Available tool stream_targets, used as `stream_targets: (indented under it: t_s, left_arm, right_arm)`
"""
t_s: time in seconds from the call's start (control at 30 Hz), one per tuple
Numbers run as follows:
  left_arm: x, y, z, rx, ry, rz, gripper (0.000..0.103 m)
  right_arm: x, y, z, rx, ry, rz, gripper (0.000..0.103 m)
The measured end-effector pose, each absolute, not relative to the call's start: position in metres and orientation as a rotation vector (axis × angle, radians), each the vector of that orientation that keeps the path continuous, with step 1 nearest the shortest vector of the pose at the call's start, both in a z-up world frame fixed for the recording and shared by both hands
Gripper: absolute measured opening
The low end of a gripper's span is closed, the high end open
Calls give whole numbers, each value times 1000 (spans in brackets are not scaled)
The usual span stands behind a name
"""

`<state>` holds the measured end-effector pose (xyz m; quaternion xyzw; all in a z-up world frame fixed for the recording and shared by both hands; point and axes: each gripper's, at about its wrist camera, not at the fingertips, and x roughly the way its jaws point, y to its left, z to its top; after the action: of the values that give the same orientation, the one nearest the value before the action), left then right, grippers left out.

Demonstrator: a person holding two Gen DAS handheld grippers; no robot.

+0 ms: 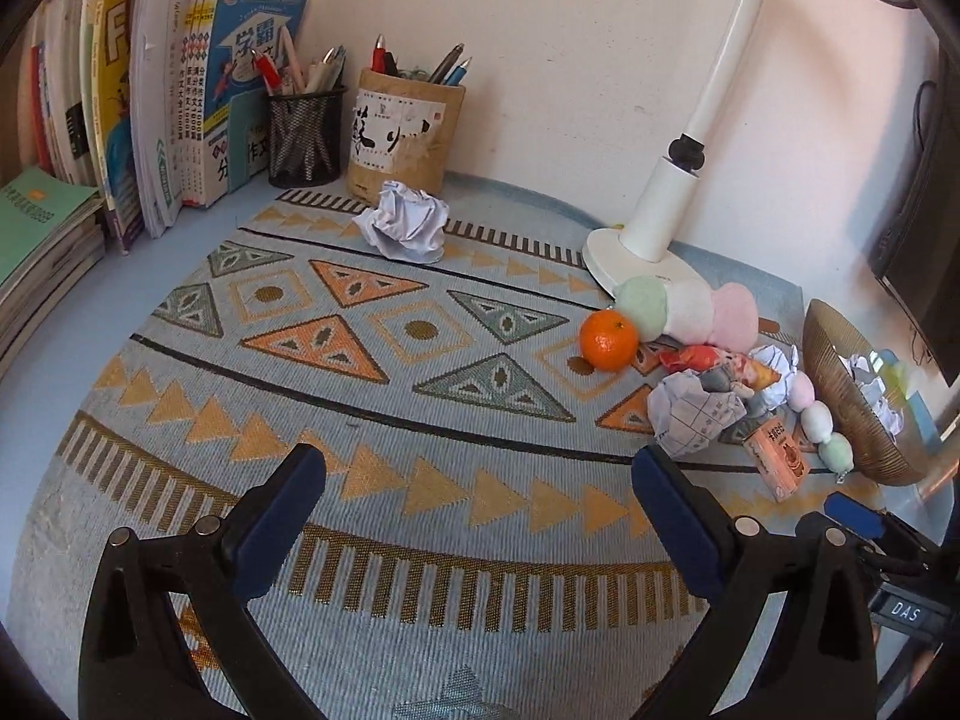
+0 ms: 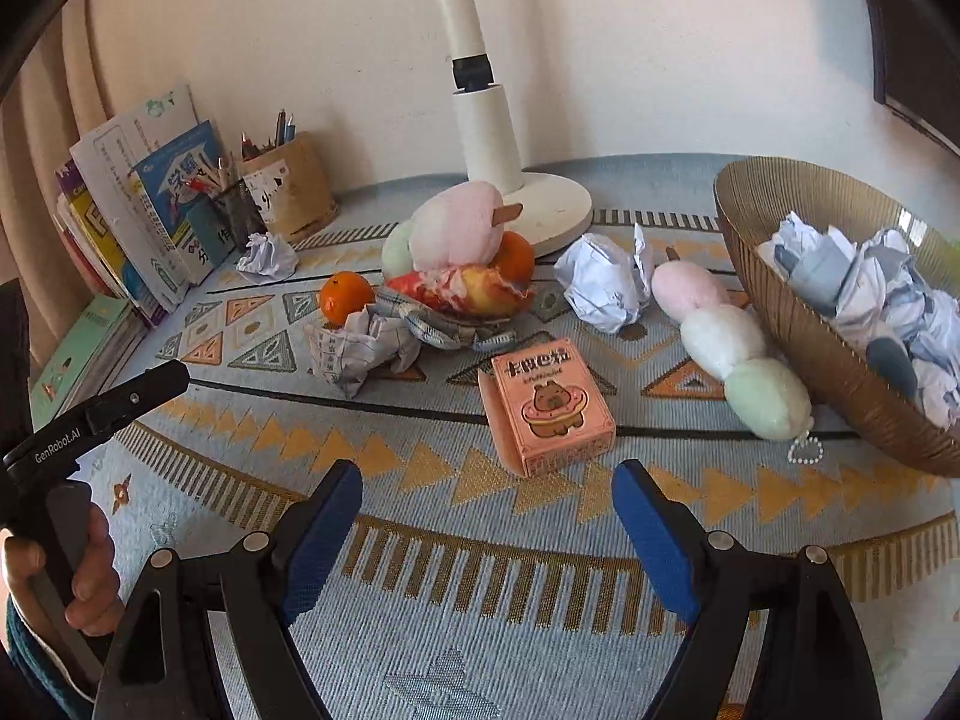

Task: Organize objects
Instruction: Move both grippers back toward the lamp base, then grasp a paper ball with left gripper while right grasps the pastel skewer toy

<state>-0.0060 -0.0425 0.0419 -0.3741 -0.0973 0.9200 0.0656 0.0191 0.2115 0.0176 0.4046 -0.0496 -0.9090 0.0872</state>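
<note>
progress: several crumpled papers already in woven basket (image 2: 798, 324) | left: pink box (image 2: 549, 408), paper balls (image 2: 603, 282), tangerine (image 2: 345, 297), plush skewers loose on worktop mat | left tool (image 1: 480, 480) wide open, empty; right tool (image 2: 489, 501) open, empty, box just ahead

Paper balls (image 2: 864, 294) apparently in basket (image 2: 798, 336)

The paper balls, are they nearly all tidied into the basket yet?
Partly. Several crumpled papers already sit in the woven basket. Nothing is in hand: the left claw and right claw are both open and empty. Still left on the mat: three paper balls, the oranges, plush toys and the pink box.
</note>
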Motion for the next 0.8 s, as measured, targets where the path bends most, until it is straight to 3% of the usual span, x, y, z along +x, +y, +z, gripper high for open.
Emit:
stream_targets:
  t_s: [0.17,0.3,0.43,0.5,0.53,0.57,0.6,0.63,0.67,0.73,0.8]
  left_arm:
    - [-57,-62,77,-1084,-232,2841,102]
    - [-123,-71,67,-1152,-130,2883,102]
    - [-172,-79,46,-1231,-173,2862,102]
    - [-186,-80,39,-1259,-212,2827,102]
    - [-191,-79,37,-1262,-220,2824,101]
    - [-194,-78,35,-1259,-225,2820,100]
    - [-196,-77,33,-1257,-231,2810,91]
    - [-198,-75,31,-1267,-233,2799,75]
    - [-200,-73,27,-1290,-224,2785,64]
    - [-194,-72,29,-1234,-205,2800,52]
    - [-184,-69,35,-1198,-176,2821,50]
  right_arm:
    - [-29,194,60,1123,77,-2760,90]
    - [-80,189,58,1162,18,-2670,90]
    - [-122,178,43,1241,54,-2628,90]
    - [-136,176,36,1259,32,-2596,79]
    - [-140,174,31,1278,29,-2568,63]
    - [-142,172,28,1298,43,-2554,54]
    - [-139,169,28,1283,88,-2573,53]
    - [-135,166,28,1268,131,-2574,50]
    - [-130,163,29,1248,163,-2585,43]
    - [-120,160,33,1217,201,-2625,29]
    - [-112,164,45,1169,153,-2649,25]
